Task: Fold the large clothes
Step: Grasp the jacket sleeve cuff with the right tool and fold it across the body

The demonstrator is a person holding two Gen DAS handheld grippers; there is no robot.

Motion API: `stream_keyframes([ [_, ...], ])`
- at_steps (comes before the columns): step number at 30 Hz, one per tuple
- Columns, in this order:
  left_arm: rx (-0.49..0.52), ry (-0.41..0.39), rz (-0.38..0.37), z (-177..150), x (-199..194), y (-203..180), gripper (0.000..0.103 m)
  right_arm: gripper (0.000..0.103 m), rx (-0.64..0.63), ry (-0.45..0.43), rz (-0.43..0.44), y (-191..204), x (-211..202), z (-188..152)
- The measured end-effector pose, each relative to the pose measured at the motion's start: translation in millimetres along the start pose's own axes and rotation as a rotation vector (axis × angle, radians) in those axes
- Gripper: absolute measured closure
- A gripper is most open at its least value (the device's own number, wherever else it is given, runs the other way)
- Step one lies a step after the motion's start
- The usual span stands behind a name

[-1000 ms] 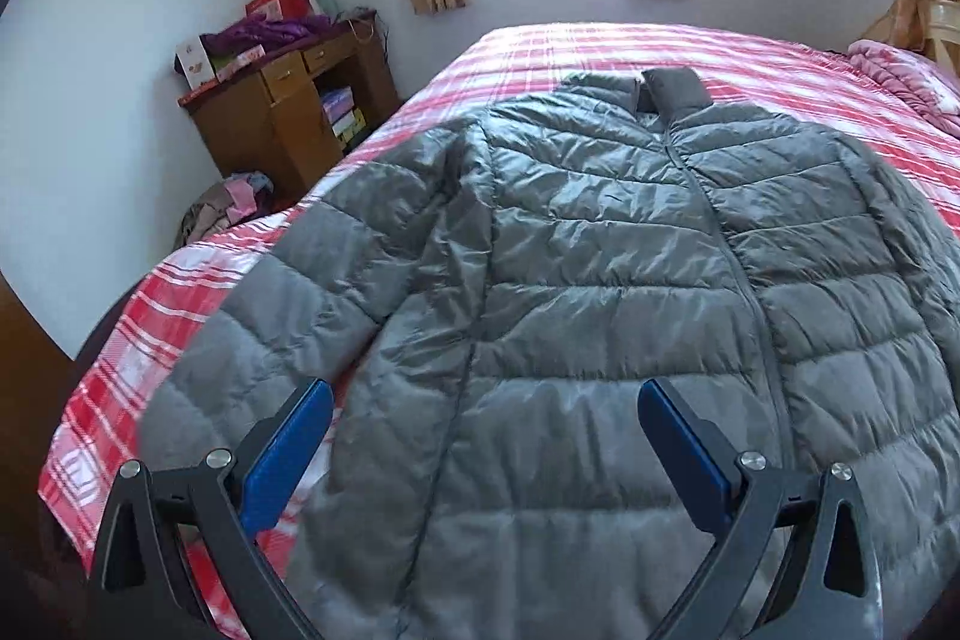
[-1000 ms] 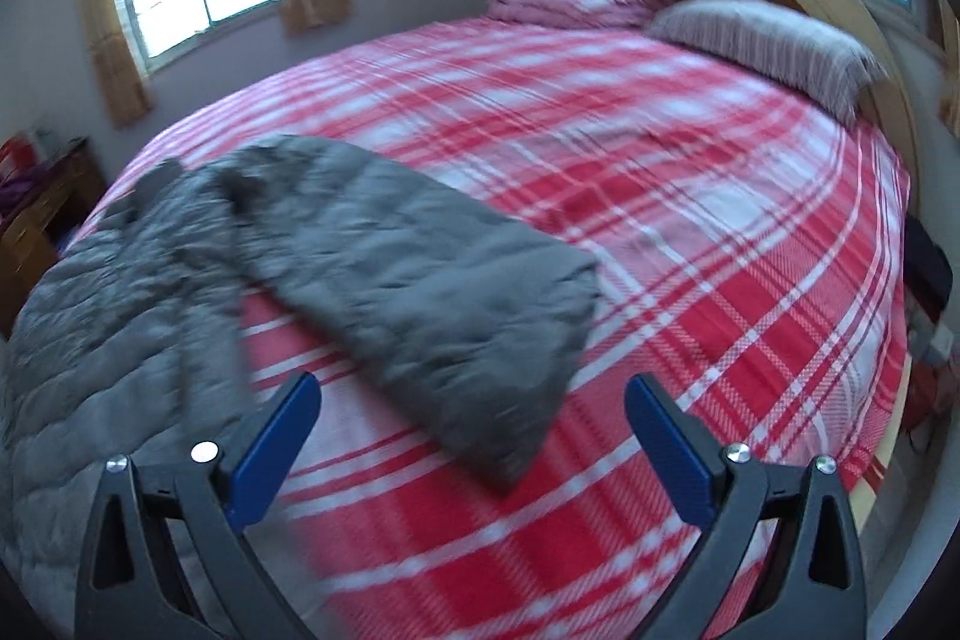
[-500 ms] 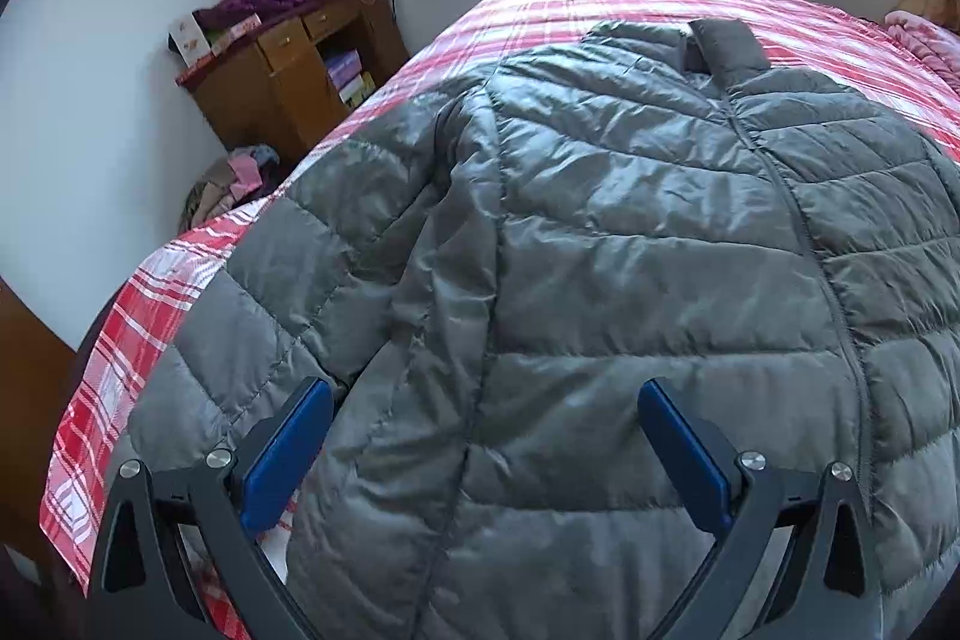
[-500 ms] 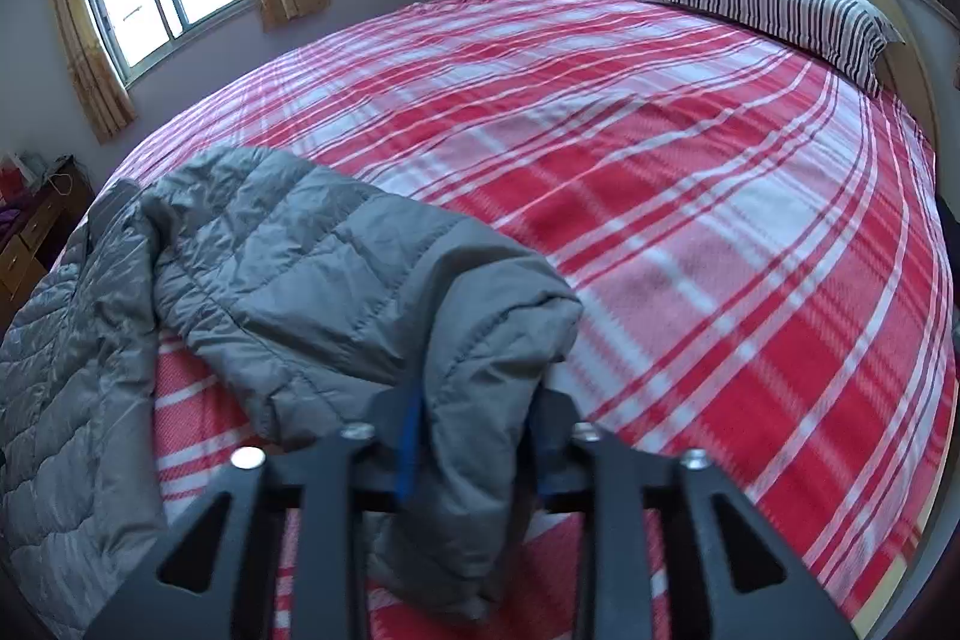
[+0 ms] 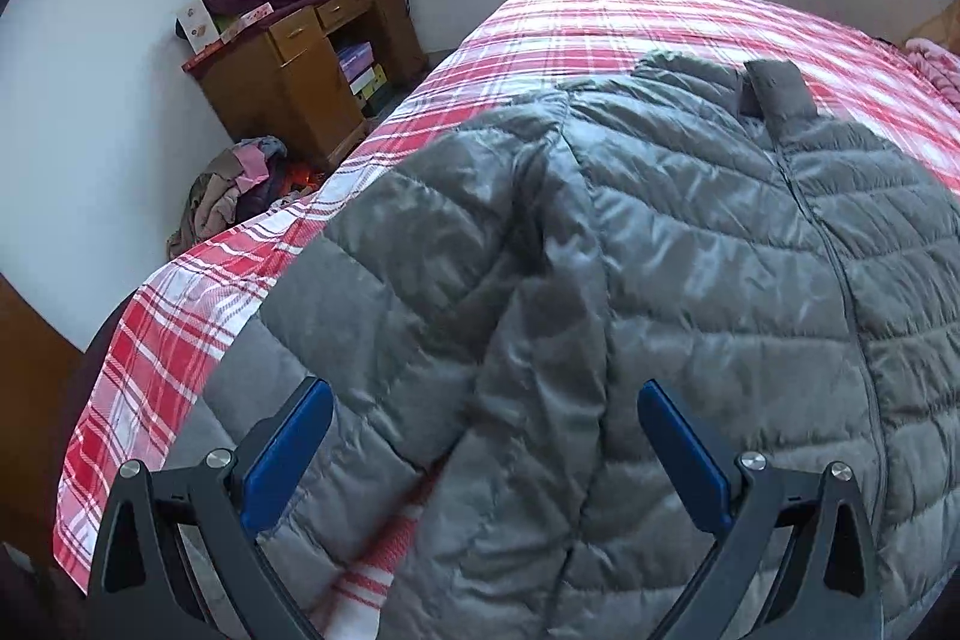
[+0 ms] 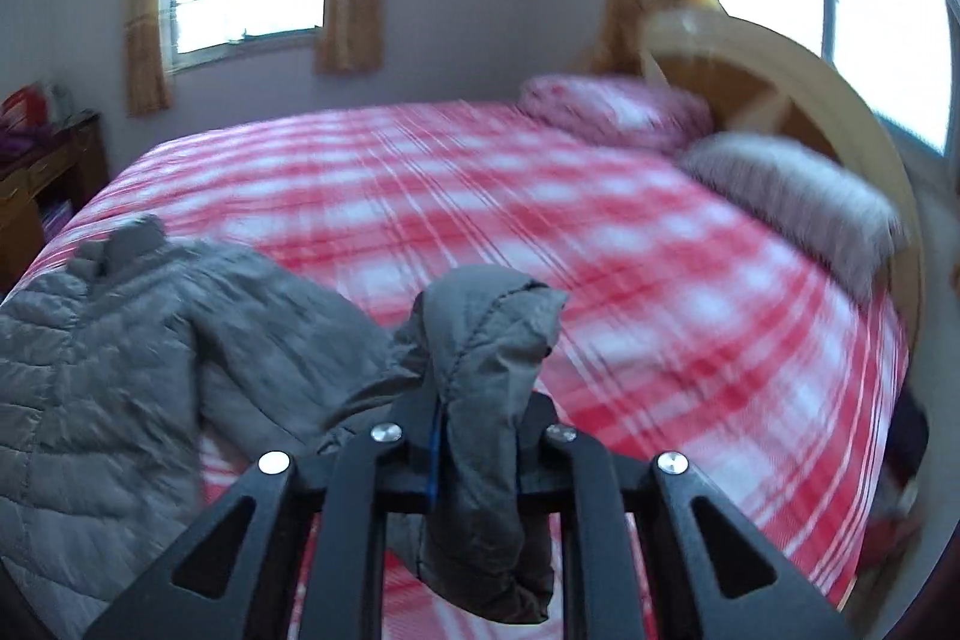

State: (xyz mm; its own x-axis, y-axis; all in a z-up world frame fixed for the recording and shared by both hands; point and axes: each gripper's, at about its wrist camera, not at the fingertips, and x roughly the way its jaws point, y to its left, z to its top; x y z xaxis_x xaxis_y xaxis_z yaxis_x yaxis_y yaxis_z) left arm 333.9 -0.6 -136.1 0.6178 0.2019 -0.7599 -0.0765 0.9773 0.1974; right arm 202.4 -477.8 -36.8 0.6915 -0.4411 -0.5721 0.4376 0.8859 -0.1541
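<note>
A grey quilted puffer jacket lies front up on the red plaid bed, collar toward the window. Its near sleeve runs down to the bed's corner. My left gripper hovers open just above that sleeve and the jacket's side, with nothing pinched. In the right wrist view, my right gripper is closing its jaws on the cuff of the other sleeve, which is lifted off the bed and bunched between the pads. The jacket body lies at the left.
A wooden desk piled with boxes and clothes stands by the wall, with a heap of clothes on the floor. A striped pillow, a pink folded blanket and a curved headboard are at the bed's head.
My right gripper closed on the sleeve cuff and lifted it off the bed. My left gripper, still open, moved in closer over the jacket's near sleeve.
</note>
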Motion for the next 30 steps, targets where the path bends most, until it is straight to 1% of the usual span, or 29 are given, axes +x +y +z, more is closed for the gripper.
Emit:
stream_keyframes([
  [2, -0.005, -0.005, -0.01, 3.4, 0.1, 1.9, 0.001, 0.087, -0.05, -0.029, 0.02, 21.0, -7.5, 10.4],
  [5, 0.001, -0.011, -0.022, 7.4, 1.0, 1.9, 0.001, 0.087, -0.155, -0.079, 0.059, 71.4, -18.1, 26.8],
  [6, 0.002, -0.013, -0.027, 8.4, 1.3, 2.4, 0.001, 0.087, -0.177, -0.089, 0.066, 82.5, -21.7, 27.7],
  [7, 0.004, -0.017, -0.032, 9.4, 1.7, 3.6, 0.001, 0.087, -0.216, -0.105, 0.081, 104.0, -24.7, 30.7],
  [8, 0.004, -0.022, -0.034, 10.2, 2.0, 5.2, 0.001, 0.087, -0.236, -0.111, 0.091, 113.6, -26.6, 31.6],
  [10, -0.001, -0.026, -0.036, 12.1, 3.6, 9.4, 0.001, 0.087, -0.298, -0.132, 0.12, 150.2, -29.2, 32.8],
  [11, -0.004, -0.028, -0.034, 13.4, 5.6, 12.6, 0.001, 0.087, -0.315, -0.137, 0.131, 159.5, -29.8, 31.9],
  [13, -0.01, -0.034, -0.02, 15.4, 9.0, 18.5, 0.001, 0.087, -0.366, -0.148, 0.162, 193.2, -29.8, 29.3],
  [14, -0.015, -0.037, -0.013, 16.4, 10.4, 21.8, 0.001, 0.087, -0.382, -0.149, 0.172, 201.3, -28.4, 29.8],
  [17, -0.029, -0.048, 0.007, 17.9, 14.2, 31.1, 0.001, 0.087, -0.436, -0.142, 0.215, 245.5, -20.3, 21.4],
  [19, -0.041, -0.051, 0.014, 17.5, 16.9, 37.1, 0.001, 0.087, -0.46, -0.138, 0.231, 265.7, -16.8, 16.4],
  [21, -0.051, -0.043, 0.018, 15.7, 21.8, 41.6, 0.001, 0.087, -0.49, -0.135, 0.247, 289.5, -8.7, 4.0],
  [26, -0.046, -0.006, 0.038, 11.7, 34.7, 42.8, 0.001, 0.087, -0.512, -0.086, 0.275, 318.1, 12.1, -24.0],
  [28, -0.045, 0.004, 0.041, 11.3, 36.0, 42.2, 0.001, 0.082, -0.522, -0.055, 0.291, 327.7, 19.7, -34.4],
  [29, -0.045, 0.007, 0.04, 11.3, 35.1, 42.1, 0.001, 0.067, -0.528, -0.039, 0.302, 331.8, 24.7, -40.6],
  [30, -0.045, 0.005, 0.042, 11.6, 32.6, 41.2, 0.001, 0.039, -0.535, -0.026, 0.318, 332.2, 25.0, -44.6],
])
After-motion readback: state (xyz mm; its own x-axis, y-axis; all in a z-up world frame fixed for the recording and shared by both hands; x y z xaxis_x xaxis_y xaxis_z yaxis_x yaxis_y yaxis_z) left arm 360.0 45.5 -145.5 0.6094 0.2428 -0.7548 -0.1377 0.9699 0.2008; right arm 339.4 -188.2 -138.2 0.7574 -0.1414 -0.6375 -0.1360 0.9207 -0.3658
